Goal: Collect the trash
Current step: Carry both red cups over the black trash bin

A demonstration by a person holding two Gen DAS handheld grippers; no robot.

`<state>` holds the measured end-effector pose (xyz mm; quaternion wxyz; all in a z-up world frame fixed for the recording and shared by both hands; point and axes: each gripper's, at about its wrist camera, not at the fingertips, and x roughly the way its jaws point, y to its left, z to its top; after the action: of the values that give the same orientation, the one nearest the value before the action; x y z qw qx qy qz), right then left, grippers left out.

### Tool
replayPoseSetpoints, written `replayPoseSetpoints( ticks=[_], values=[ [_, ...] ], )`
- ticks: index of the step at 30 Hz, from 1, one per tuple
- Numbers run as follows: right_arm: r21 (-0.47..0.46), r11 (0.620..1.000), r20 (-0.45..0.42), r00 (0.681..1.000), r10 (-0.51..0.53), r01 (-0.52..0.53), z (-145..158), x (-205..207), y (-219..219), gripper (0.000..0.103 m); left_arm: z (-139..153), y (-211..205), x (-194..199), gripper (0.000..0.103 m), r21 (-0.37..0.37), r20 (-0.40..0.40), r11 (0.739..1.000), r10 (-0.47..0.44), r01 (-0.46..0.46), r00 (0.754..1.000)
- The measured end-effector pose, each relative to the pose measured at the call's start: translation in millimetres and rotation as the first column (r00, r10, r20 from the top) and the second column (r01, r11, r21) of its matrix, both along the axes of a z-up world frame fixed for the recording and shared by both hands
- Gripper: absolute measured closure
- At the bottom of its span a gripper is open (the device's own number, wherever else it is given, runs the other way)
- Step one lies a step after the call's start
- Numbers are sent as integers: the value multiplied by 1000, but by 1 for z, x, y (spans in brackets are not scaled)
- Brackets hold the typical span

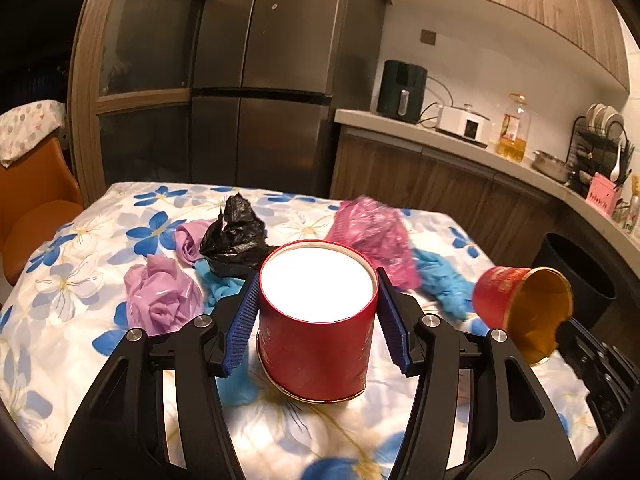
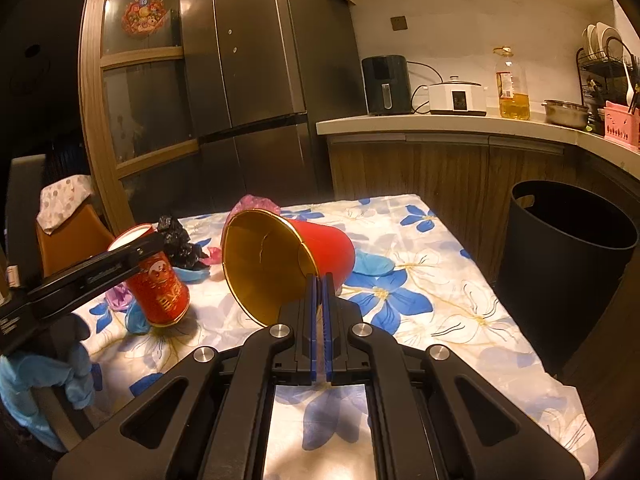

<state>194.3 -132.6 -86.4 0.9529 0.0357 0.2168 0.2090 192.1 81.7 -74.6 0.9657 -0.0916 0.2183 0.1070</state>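
Note:
An upside-down red paper cup (image 1: 316, 320) stands on the floral tablecloth (image 1: 72, 340) between the blue pads of my left gripper (image 1: 316, 312), which straddles it; the jaws are open with small gaps to its sides. It also shows in the right wrist view (image 2: 160, 280). My right gripper (image 2: 319, 284) is shut on the rim of a second red cup with a gold inside (image 2: 276, 260), holding it tilted above the table; this cup shows in the left wrist view (image 1: 520, 304). Crumpled purple (image 1: 160, 300), black (image 1: 234, 236), pink (image 1: 376, 236) and blue (image 1: 440, 280) bags lie behind.
A black trash bin (image 2: 568, 256) stands on the floor right of the table, also in the left wrist view (image 1: 576, 268). An orange chair (image 1: 32, 208) is at the left. A kitchen counter (image 2: 440, 124) with appliances and a fridge (image 2: 260, 80) lie beyond.

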Motion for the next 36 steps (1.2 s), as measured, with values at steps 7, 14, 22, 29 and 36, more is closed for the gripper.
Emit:
replayPoseSetpoints(
  ticks=[7,14,22,29,36],
  values=[
    [14,1000,25,1000,-14,14,10,-10,-15,100,14,-23,-12,48,8,33,999,-42,42,999],
    [31,998,44,998,-49,48,19,-16,-36,100,24,-50,-10,48,30,47,995,-96,95,994],
    [47,991,60,990,-130,127,27,-17,-73,100,32,-94,4,48,51,57,982,-187,184,981],
    [53,978,80,975,-207,203,34,-14,-108,100,37,-133,20,48,54,66,964,-263,259,963],
    [58,954,105,948,-299,295,42,-6,-147,100,43,-170,35,48,62,81,942,-336,331,939]
  ],
)
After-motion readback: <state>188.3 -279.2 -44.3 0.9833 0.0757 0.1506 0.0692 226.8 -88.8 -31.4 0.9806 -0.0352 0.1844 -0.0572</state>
